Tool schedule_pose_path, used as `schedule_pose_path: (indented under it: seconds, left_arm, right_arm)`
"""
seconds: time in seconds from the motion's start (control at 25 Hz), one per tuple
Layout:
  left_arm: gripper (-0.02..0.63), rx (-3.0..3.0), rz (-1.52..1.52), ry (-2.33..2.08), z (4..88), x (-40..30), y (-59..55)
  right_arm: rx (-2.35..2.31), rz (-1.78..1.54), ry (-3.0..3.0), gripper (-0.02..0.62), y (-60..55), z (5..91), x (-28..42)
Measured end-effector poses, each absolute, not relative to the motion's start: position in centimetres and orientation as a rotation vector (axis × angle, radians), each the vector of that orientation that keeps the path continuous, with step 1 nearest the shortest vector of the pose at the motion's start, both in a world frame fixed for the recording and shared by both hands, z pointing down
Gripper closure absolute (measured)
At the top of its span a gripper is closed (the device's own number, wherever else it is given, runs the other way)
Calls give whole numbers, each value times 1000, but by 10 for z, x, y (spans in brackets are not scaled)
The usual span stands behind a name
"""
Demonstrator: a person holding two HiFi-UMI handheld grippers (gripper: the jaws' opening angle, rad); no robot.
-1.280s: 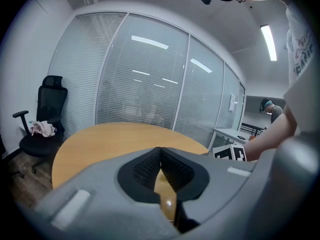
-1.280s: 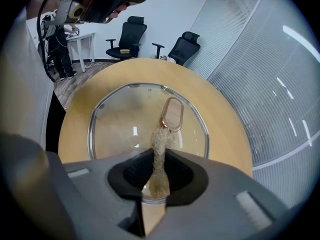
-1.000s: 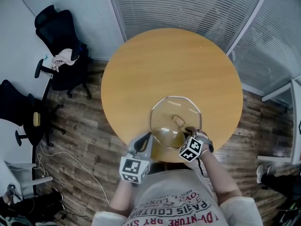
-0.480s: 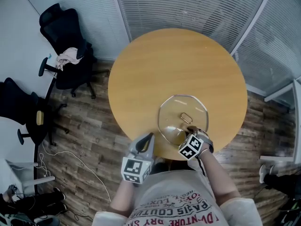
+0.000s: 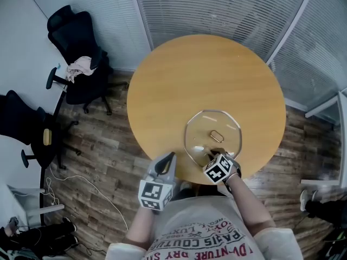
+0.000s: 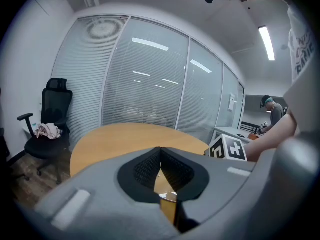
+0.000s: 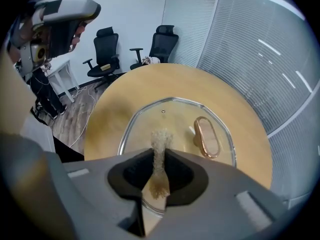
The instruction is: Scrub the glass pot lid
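Note:
The glass pot lid [image 5: 212, 136] lies flat on the near part of the round wooden table [image 5: 190, 80], its copper handle [image 7: 206, 137] on top. My right gripper [image 5: 216, 155] hangs over the lid's near edge, shut on a tan scrubbing pad [image 7: 160, 151] whose frayed end reaches onto the glass [image 7: 170, 116]. My left gripper [image 5: 166, 163] is to the left of the lid, at the table's near edge and apart from the rim. In the left gripper view its jaws [image 6: 160, 153] are shut with nothing between them.
Two black office chairs [image 5: 76, 53] stand on the wood floor to the left, one with a cloth on its seat. Blinds-covered glass walls [image 5: 227, 10] run behind the table. Cables [image 5: 81, 183] trail on the floor at the near left. Another person [image 6: 272, 111] stands far off.
The right gripper has slid a little left across the lid's near part with the pad. The left gripper now stands slightly farther from the lid's rim. The head view has shifted.

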State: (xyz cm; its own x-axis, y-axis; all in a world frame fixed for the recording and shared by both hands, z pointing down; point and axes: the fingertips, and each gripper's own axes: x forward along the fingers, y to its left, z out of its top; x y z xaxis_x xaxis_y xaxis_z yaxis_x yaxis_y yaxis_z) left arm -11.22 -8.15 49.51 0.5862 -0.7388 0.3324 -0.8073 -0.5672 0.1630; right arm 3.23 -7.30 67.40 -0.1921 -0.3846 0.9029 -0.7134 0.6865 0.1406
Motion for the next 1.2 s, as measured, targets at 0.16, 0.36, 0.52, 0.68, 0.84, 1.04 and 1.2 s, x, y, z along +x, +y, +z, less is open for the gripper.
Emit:
schedule_pose_path:
  seconds: [0.16,0.36,0.52,0.68,0.84,1.04,1.2]
  left_arm:
    - [600,2524,324,-1271,494,-108,-85]
    - [598,2521,321,-1272,494,-89,-96]
    - [598,2494,332,-1296,500,-75,-104]
    - [598,2453,339,-1340,505,-63,-113]
    - [598,2411,351,-1385,510,-48,-123]
    - [600,2341,365,-1462,516,-35,-132]
    - [598,2281,385,-1520,521,-31,-136]
  right_arm:
    - [876,383,-1855,531,-69,664,36]
    - [836,335,-1860,531,-73,658,79]
    - [750,227,-1813,531,-83,660,123]
    - [710,98,-1801,531,-113,658,145]
    - [685,62,-1855,531,-149,661,153]
    - [605,-15,-1916,531,-189,670,153]
    - [510,-72,-1954,531,-215,677,145]
